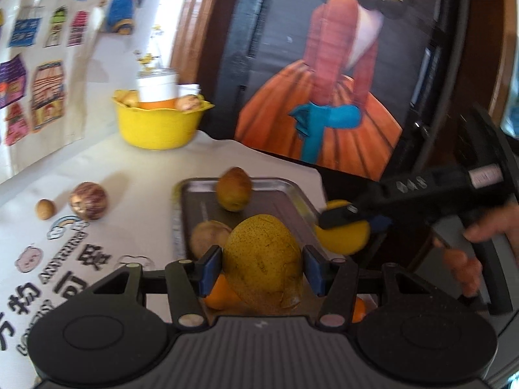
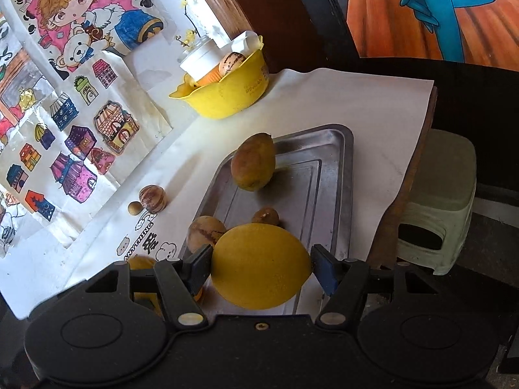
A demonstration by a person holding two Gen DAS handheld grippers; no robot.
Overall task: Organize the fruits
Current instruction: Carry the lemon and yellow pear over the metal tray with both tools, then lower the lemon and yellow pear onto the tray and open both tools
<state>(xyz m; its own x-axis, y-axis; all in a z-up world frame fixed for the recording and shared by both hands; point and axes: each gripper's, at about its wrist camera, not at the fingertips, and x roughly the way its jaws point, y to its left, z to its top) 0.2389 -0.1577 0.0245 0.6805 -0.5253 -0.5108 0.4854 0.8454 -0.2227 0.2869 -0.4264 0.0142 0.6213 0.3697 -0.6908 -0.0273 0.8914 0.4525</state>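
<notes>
**Left wrist and right wrist: one fruit pinched in each gripper over the tray**

Left wrist view shows your left gripper (image 1: 262, 267) pinching a pear (image 1: 264, 261) between its blue pads, one pad on each flank. The skin is yellow, speckled and matte, and the body tapers, so a grip across the broad middle looks the safest way to keep it from slipping. In the right wrist view, your right gripper (image 2: 261, 265) is clamped on a lemon (image 2: 259, 265), pads at its two pointed ends; its skin is smooth, bright and finely pebbled.

Take the tray (image 2: 337, 175) as your landmark: a shallow rectangular metal pan with a raised rim and a dull shine. Both held fruits hang over its near end, the lemon toward its right edge. On it lie a brownish mango (image 2: 253, 161) at the far end, a striped round fruit (image 2: 206, 231) by the near left rim and a small brown one (image 2: 265, 217) just beside it. An orange (image 1: 220, 295) shows under the pear. Left of the tray, on the white paper (image 2: 340, 103), sit a striped ball (image 2: 152, 197) and a small nut (image 2: 134, 208), touching or nearly so. Beyond its far left corner stands a yellow bowl (image 2: 227, 97), holding more fruit and a white cup.

Judging by this, you are gathering fruit onto the tray, and both pieces are yet to be set down.
</notes>
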